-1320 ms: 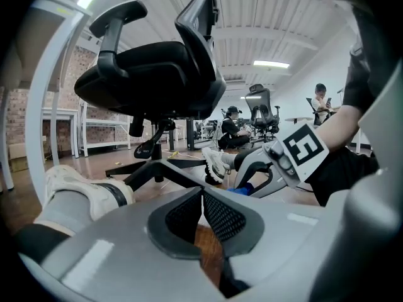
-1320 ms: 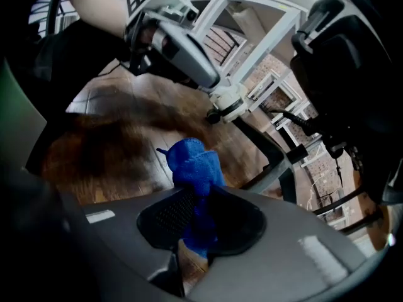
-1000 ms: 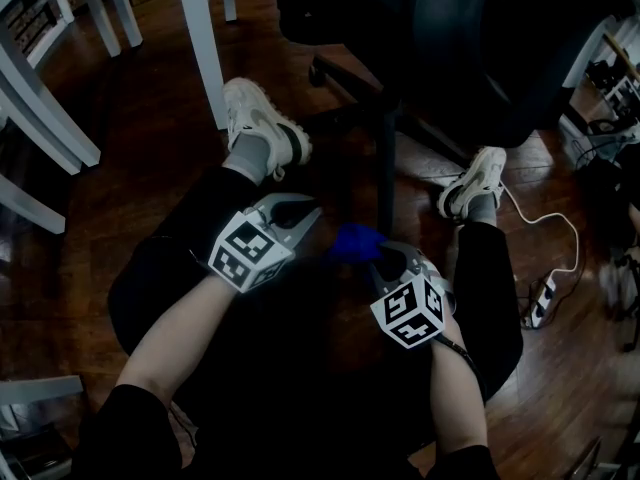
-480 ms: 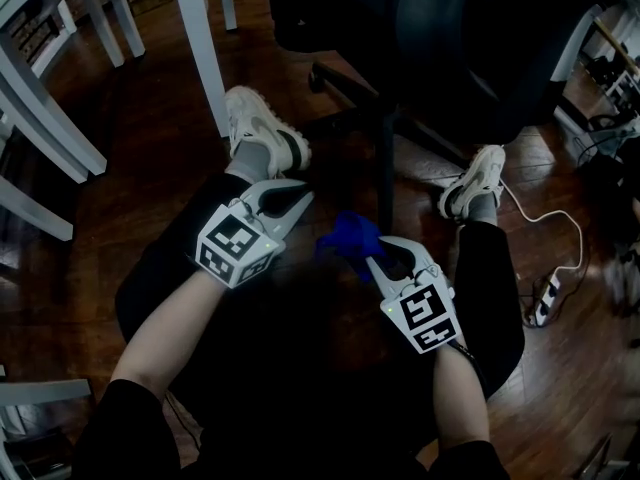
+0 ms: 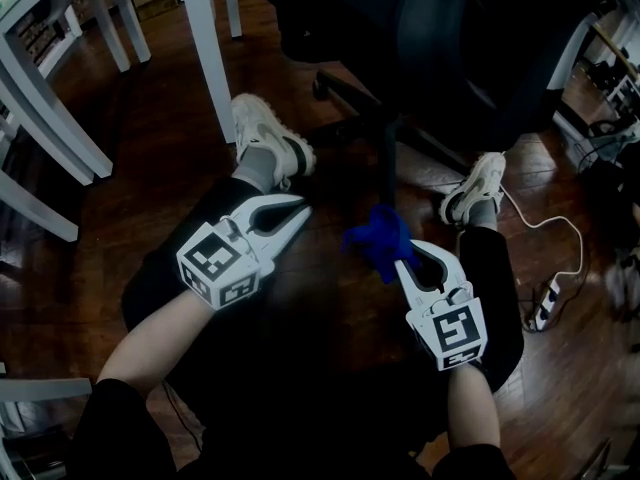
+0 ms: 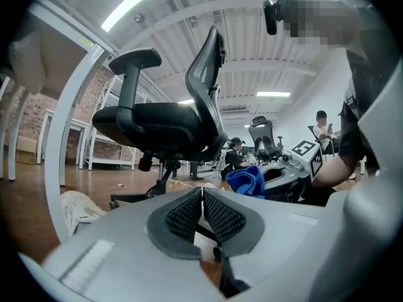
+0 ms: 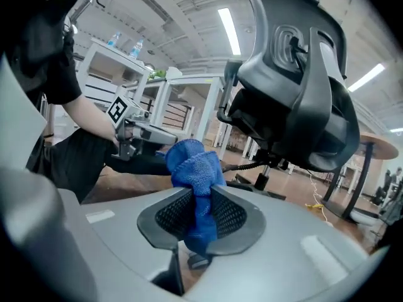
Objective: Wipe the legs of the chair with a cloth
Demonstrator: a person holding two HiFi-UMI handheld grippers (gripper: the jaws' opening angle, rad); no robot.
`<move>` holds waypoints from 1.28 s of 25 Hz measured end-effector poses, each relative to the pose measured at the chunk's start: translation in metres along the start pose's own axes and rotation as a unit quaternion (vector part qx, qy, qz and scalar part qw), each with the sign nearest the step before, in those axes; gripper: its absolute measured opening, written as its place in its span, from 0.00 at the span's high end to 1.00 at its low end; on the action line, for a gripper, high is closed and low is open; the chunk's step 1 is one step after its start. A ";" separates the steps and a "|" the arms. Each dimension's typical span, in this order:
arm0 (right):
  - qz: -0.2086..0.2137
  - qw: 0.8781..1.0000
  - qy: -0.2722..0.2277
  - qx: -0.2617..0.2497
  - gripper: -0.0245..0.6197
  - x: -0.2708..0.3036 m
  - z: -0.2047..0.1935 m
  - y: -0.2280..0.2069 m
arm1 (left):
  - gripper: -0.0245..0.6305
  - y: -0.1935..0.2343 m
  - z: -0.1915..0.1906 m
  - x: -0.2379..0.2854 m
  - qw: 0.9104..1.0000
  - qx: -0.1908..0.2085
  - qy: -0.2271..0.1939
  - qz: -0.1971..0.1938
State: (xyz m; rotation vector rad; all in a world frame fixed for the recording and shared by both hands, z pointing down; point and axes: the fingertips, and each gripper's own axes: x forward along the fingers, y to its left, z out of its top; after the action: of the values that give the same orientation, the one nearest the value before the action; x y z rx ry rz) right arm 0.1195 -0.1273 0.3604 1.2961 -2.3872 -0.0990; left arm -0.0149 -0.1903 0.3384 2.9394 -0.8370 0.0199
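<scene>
- One black chair (image 5: pixel 450 38) fills the head view from 12 to 2 o'clock. Its legs (image 5: pixel 388 168) spread over the wood floor (image 5: pixel 140 148) between the person's shoes (image 5: pixel 262 133).
- Left gripper (image 5: pixel 296 211), at 9 o'clock from the cloth, is clenched on nothing, its pads meeting.
- Right gripper (image 5: pixel 408 260) grasps the cloth, which bunches out past its jaws.
- The blue cloth (image 5: pixel 380 236) sits at the 6 o'clock end of the nearest leg; I cannot tell whether they touch.

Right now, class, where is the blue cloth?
In the head view the blue cloth sits right of centre, clamped in the right gripper, close below the chair's black centre post.
</scene>
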 end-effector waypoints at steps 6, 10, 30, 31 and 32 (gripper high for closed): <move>0.017 0.995 -0.017 0.093 0.83 0.002 -0.026 0.009 | 0.96 -0.024 -0.028 0.002 1.000 0.014 0.016 -0.019; 0.032 0.995 -0.022 0.091 0.83 0.011 -0.022 0.028 | 0.96 -0.031 -0.052 0.011 0.998 0.015 0.046 -0.034; 0.009 0.996 -0.026 0.081 0.83 0.008 -0.024 0.025 | 0.96 -0.027 -0.054 0.005 0.998 0.042 0.053 -0.016; 0.008 0.996 -0.027 0.083 0.83 0.007 -0.024 0.024 | 0.96 -0.027 -0.054 0.005 0.997 0.044 0.053 -0.015; 0.007 0.996 -0.028 0.084 0.83 0.006 -0.023 0.023 | 0.96 -0.028 -0.054 0.005 0.997 0.045 0.054 -0.016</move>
State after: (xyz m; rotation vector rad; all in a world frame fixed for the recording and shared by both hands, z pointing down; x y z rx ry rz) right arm 0.1076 -0.1166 0.3893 1.3673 -2.4978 0.0729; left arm 0.0044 -0.1649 0.3904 3.0024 -0.7941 0.2170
